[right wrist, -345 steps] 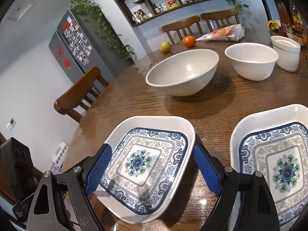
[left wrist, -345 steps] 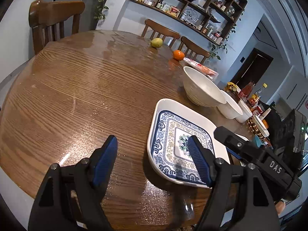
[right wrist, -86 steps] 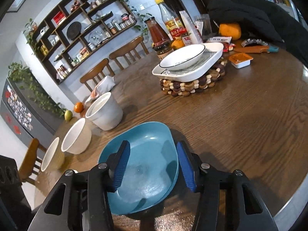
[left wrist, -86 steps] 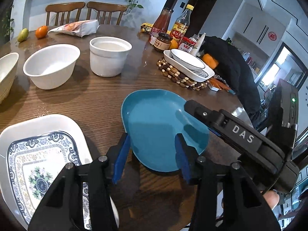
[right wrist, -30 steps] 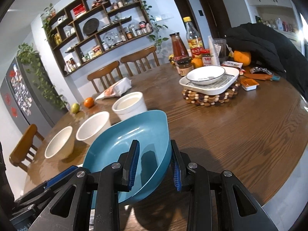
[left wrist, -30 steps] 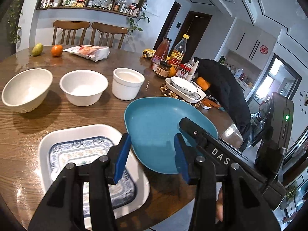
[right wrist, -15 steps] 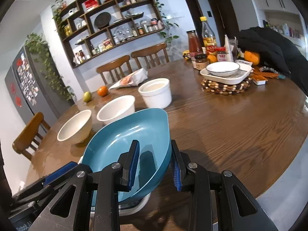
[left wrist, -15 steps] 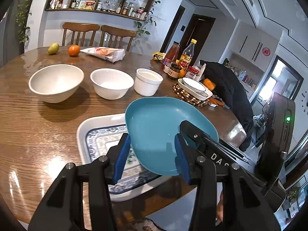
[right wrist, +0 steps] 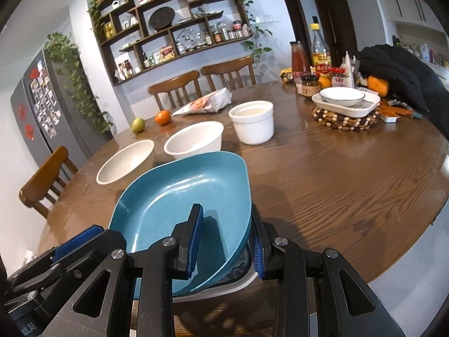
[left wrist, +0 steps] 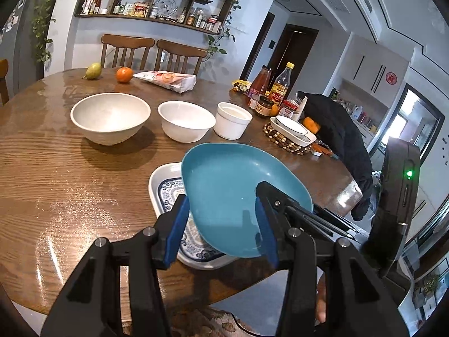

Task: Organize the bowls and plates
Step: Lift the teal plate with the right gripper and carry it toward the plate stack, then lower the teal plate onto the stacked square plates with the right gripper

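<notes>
A teal plate (left wrist: 233, 185) hangs tilted in the air above a white plate with a blue pattern (left wrist: 168, 188) near the table's front edge. My left gripper (left wrist: 221, 227) is shut on the teal plate's near rim. My right gripper (right wrist: 224, 236) is shut on its right rim, and the plate (right wrist: 179, 199) fills the lower middle of that view. Only a sliver of the patterned plate (right wrist: 238, 280) shows under it in the right wrist view. Three white bowls stand in a row behind: a large one (left wrist: 110, 118), a middle one (left wrist: 186, 120) and a straight-sided one (left wrist: 234, 119).
A white dish on a beaded trivet (left wrist: 291, 134), sauce bottles and jars (left wrist: 269, 92), a snack bag (left wrist: 168, 78), an orange (left wrist: 124, 74) and a pear (left wrist: 93, 70) stand at the back. A black coat (left wrist: 339, 129) hangs over the right edge. Wooden chairs (left wrist: 151, 52) stand behind the table.
Both grippers have carried the teal plate left, over the patterned plate. It now covers more of the patterned plate than half a second ago.
</notes>
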Action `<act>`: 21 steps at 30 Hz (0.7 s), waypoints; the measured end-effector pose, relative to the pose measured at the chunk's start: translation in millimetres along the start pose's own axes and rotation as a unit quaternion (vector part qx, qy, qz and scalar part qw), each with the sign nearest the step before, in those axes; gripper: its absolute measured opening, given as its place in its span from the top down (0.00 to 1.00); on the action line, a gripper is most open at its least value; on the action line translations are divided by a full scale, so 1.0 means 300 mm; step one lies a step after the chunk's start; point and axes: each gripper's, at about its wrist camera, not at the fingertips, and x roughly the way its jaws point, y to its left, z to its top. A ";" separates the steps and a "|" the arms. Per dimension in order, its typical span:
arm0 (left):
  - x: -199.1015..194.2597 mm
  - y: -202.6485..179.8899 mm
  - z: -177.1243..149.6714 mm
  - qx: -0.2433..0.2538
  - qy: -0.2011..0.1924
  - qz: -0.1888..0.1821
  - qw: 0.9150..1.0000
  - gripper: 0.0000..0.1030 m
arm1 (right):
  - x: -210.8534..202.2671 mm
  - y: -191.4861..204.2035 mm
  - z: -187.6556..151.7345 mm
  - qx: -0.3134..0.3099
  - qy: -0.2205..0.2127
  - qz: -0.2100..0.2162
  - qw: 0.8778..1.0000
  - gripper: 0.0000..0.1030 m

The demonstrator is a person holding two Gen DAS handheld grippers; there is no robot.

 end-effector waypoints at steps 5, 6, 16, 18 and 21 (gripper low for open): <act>-0.005 0.002 -0.010 0.004 0.004 0.000 1.000 0.55 | -0.001 0.014 -0.013 -0.002 0.004 -0.001 1.000 0.67; -0.006 0.003 -0.011 0.004 0.005 -0.001 1.000 0.54 | -0.002 0.015 -0.015 -0.001 0.004 -0.003 1.000 0.67; -0.016 -0.002 -0.015 0.006 0.005 -0.006 1.000 0.54 | -0.014 0.009 -0.017 0.003 0.003 -0.002 1.000 0.67; -0.019 0.003 -0.015 0.004 0.005 -0.004 1.000 0.54 | -0.015 0.014 -0.019 0.001 0.004 -0.001 1.000 0.67; -0.021 0.011 -0.016 0.001 0.005 -0.001 1.000 0.54 | -0.015 0.026 -0.020 -0.002 0.006 0.001 1.000 0.67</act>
